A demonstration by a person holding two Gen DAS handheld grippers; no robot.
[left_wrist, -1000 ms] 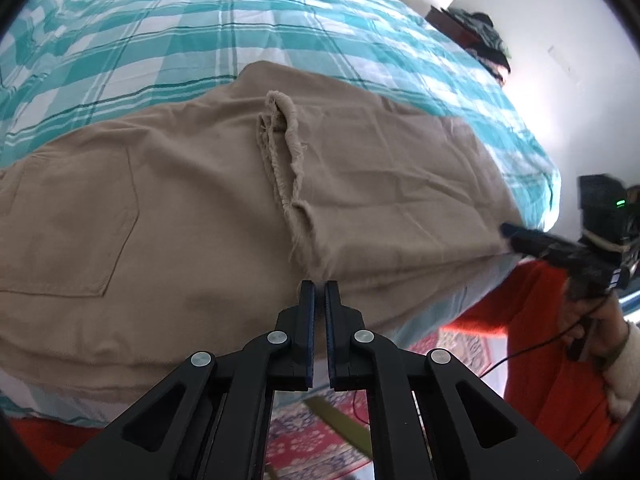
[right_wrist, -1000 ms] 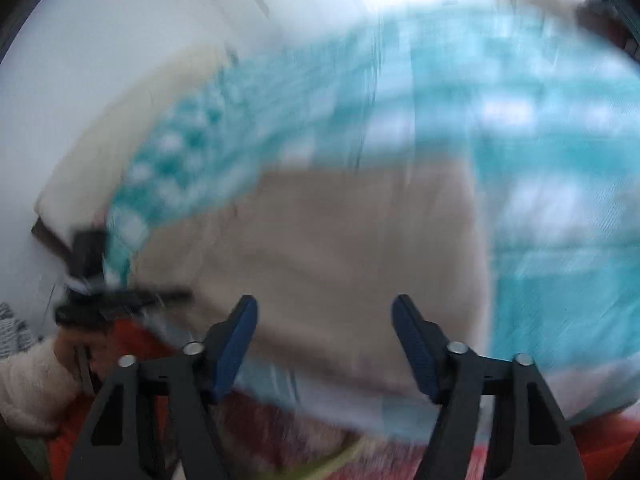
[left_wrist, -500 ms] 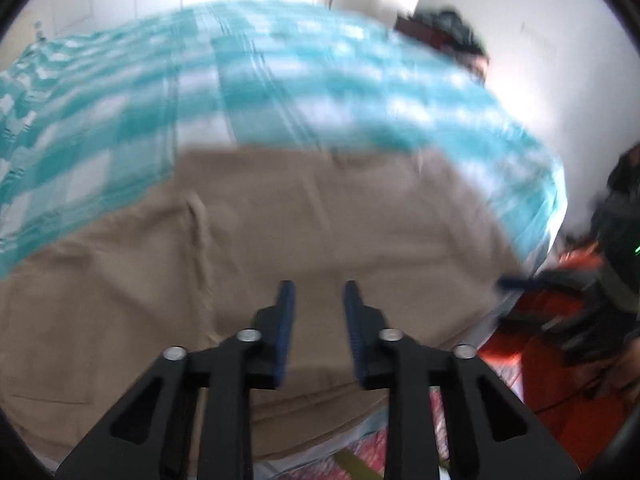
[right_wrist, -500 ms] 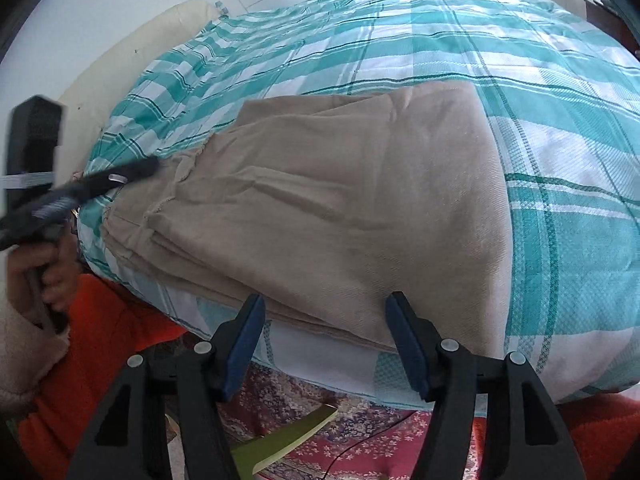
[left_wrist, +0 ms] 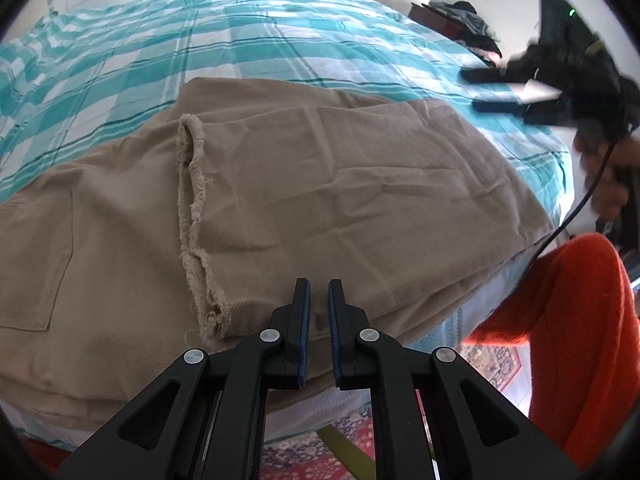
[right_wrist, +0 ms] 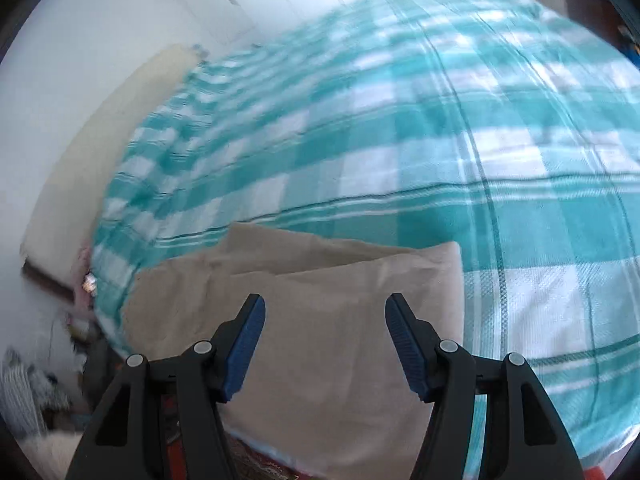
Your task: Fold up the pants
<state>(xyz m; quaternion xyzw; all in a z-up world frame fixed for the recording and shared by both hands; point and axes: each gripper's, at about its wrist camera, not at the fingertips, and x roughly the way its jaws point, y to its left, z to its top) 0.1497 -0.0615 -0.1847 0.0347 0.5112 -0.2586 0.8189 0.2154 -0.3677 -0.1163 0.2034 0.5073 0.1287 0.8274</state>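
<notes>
Bed (left_wrist: 280, 40) with teal check cover fills both views; lots of bare cover beyond and to the right of the pants, room to move. Pants (left_wrist: 320, 184), tan, lie at the near bed edge, already doubled: a leg panel is laid over the seat part, its frayed hem (left_wrist: 192, 200) running front-to-back left of centre, back pocket further left. Long axis runs left-right along the bed edge; near edge slightly overhangs the mattress side. Left gripper (left_wrist: 319, 292) sits just over the near edge, right of the hem, jaws nearly shut with only a thin gap, nothing between them; they have just been closing a bit. Right gripper (right_wrist: 325, 312) is over the pants' right folded end, jaws wide apart, empty, view blurred. Right looks nearer the folded end, left nearer the hem. Likely next: take an end, fold across. Red sleeve (left_wrist: 572, 320) close by on the right, below the bed edge.
</notes>
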